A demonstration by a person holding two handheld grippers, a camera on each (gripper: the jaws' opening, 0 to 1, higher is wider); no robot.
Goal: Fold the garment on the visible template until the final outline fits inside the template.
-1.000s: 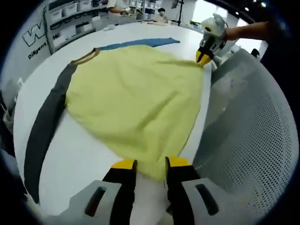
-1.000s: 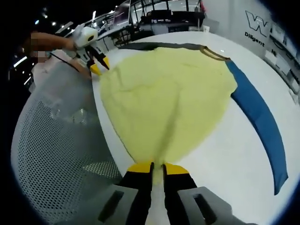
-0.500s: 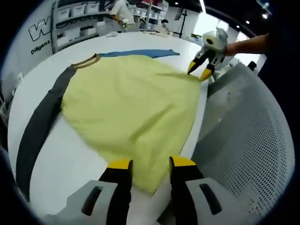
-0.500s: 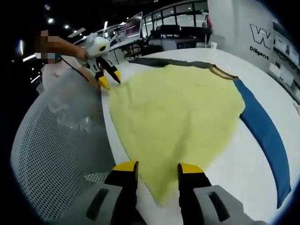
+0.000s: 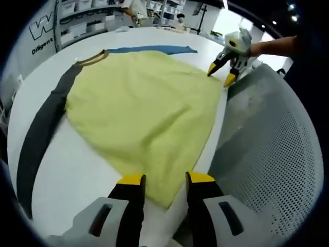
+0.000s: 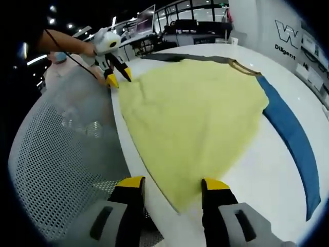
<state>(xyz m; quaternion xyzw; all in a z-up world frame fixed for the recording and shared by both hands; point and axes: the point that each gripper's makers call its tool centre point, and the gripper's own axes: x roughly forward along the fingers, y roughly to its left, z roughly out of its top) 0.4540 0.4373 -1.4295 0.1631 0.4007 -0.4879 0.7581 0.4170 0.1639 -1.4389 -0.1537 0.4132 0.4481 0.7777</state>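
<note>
As tools [image 5: 165, 179] gape, garment [image 5: 144, 108] between

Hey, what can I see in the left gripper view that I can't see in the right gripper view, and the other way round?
The left gripper view has the dark grey sleeve running its full length, and the right gripper with fingers spread by the shirt's far corner. The right gripper view has the blue sleeve running its full length, and the left gripper open at the opposite corner. Both share the yellow shirt spread flat on the white table, the white mesh chair and open fingers at the bottom with the hem between them.
</note>
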